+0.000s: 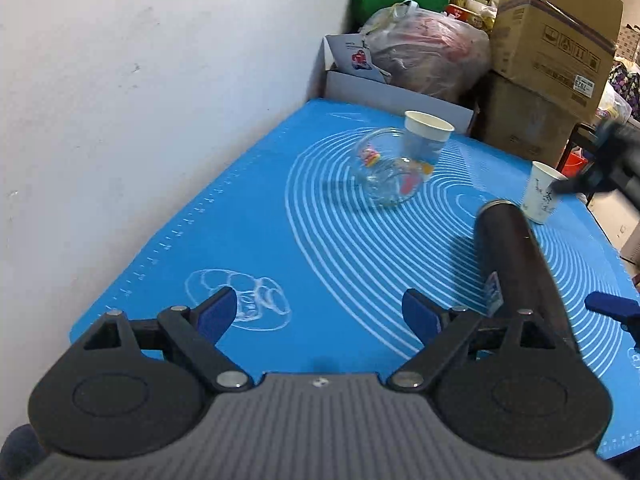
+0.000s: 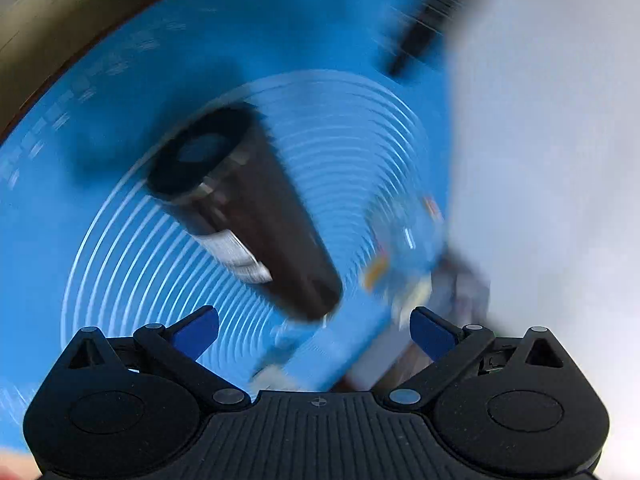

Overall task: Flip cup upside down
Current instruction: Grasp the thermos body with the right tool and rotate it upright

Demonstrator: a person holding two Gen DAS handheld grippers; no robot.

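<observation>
A white paper cup [image 1: 427,133] stands upright, mouth up, at the far side of the blue mat [image 1: 256,240]. A second white paper cup [image 1: 542,193] stands upright at the mat's right edge, and a blurred dark gripper part [image 1: 600,168] is right beside it. A clear glass jar with coloured stickers [image 1: 390,170] sits in front of the first cup. A tall dark tumbler [image 1: 514,256] stands near my left gripper [image 1: 320,312], which is open and empty over the mat. My right gripper [image 2: 314,332] is open and empty; its view is heavily blurred and shows the tumbler [image 2: 248,208] and jar [image 2: 404,240].
A white wall [image 1: 140,100] runs along the mat's left side. Cardboard boxes [image 1: 552,44], a plastic bag [image 1: 432,52] and a white box [image 1: 392,92] crowd the far end. A blue gripper finger [image 1: 612,308] pokes in at the right edge.
</observation>
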